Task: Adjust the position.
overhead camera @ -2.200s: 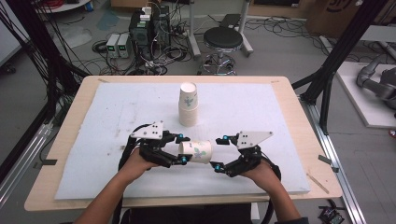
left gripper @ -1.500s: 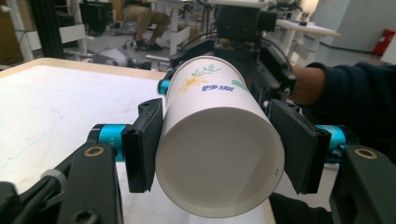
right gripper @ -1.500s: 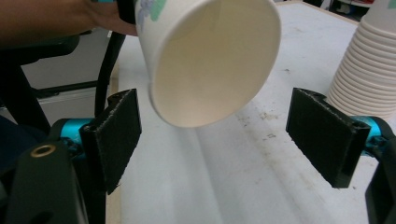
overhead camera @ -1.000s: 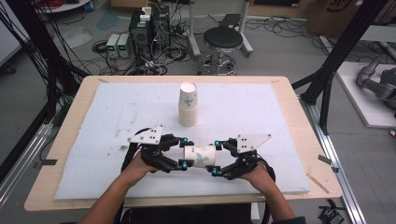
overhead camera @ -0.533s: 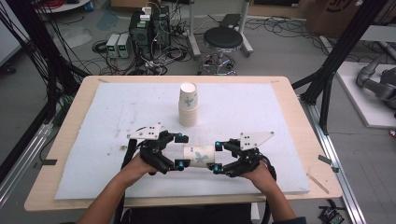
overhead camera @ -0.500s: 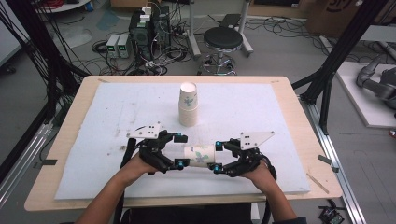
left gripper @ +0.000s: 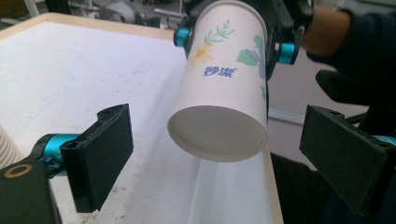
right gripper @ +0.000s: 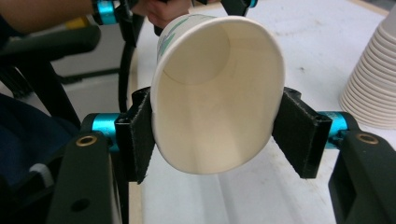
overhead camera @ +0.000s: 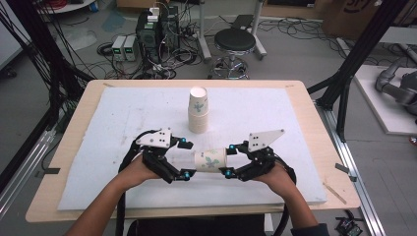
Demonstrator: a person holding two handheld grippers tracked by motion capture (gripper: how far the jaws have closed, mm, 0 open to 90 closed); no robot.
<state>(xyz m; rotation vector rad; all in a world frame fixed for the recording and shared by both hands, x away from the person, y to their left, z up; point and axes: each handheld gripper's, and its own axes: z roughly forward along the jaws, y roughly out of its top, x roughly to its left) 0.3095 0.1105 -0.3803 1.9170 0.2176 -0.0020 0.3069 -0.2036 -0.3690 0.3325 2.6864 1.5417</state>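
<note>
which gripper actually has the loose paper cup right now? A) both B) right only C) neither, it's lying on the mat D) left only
B: the right gripper has its jaws pressed on the paper cup near the rim, while the left gripper stands open, jaws clear of the cup's base.

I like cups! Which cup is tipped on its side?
The flowered paper cup squeezed in the right gripper; the stack of paper cups behind stands upright.
</note>
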